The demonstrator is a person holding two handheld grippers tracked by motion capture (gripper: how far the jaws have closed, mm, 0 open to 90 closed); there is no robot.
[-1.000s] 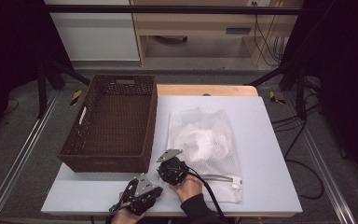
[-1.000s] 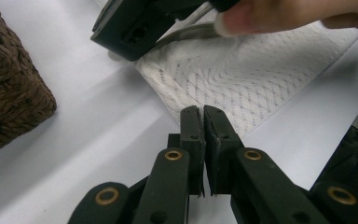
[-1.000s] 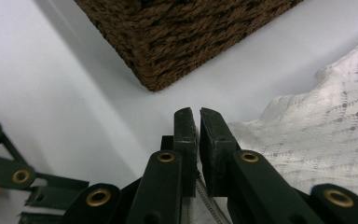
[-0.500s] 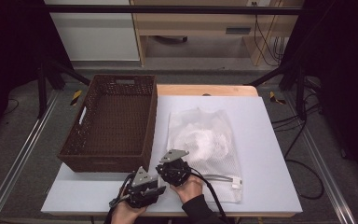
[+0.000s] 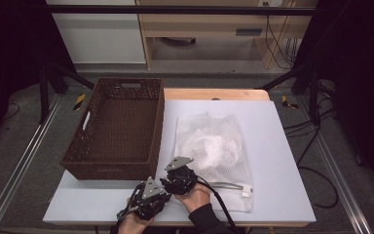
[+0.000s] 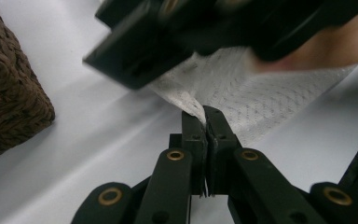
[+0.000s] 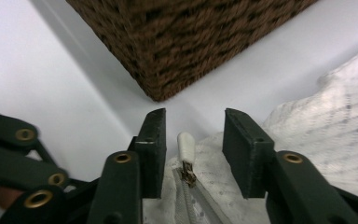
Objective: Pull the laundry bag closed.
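Down at the near edge of the table (image 5: 282, 146), the two hands sit close together over the corner of the white mesh bag (image 5: 214, 146). The left gripper (image 6: 205, 116) is pressed tight on a fold of the mesh at the bag's near corner, pinning it so the fabric stays taut. Right beside it, the right gripper (image 7: 193, 140) has just been opening, and its jaws now stand spread with the white zipper pull (image 7: 185, 142) upright between them, the pads clear of it on both sides. So the step in hand looks like working the bag's zipper: one hand anchors, the other lines up on the tab. The next move, as I read it, calls for the right jaws to close squarely on that small pull and draw it along the zipper track (image 5: 226, 185), while the left grip holds firm against the tug. Farther out, the bag lies flat with something white bundled inside, and the brown woven basket (image 5: 117, 129) waits just to its left, apart from it.
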